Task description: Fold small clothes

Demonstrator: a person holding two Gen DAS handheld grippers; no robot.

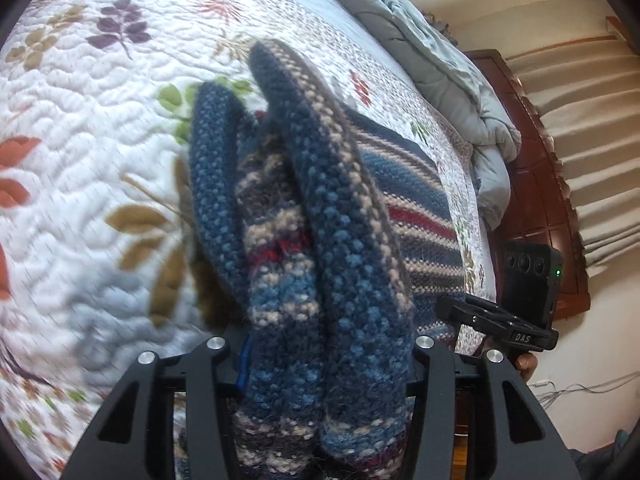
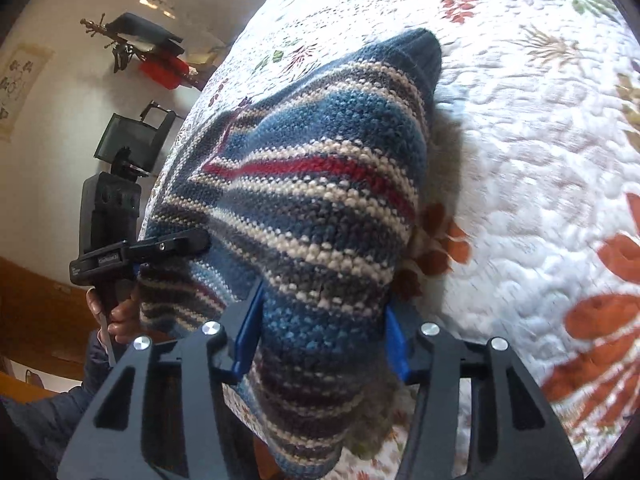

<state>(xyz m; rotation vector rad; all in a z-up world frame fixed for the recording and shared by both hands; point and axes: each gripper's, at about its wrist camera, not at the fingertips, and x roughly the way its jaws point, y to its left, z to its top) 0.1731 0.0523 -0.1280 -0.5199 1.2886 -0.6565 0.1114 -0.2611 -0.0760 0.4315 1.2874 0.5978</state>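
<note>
Sweater (image 2: 312, 184) on quilt (image 2: 520, 140)

Bed (image 1: 100, 128) covered by white floral quilt, striped knit sweater (image 1: 404, 200) laid partly upon it, grey-blue duvet (image 1: 452, 80) bunched along far edge

**Surroundings: bedroom items noted**

White quilted bedspread (image 1: 100, 128) with printed leaves and flowers in rust, olive, purple and green covers the bed. A grey-blue duvet (image 1: 448, 68) lies bunched along its far edge. Beyond it stands a dark wooden headboard (image 1: 536, 200), and pale pleated curtains (image 1: 592, 128) hang behind. In the right wrist view, a coat stand (image 2: 120, 46) stands against the white wall, with a framed picture (image 2: 18, 88) nearby.
</note>
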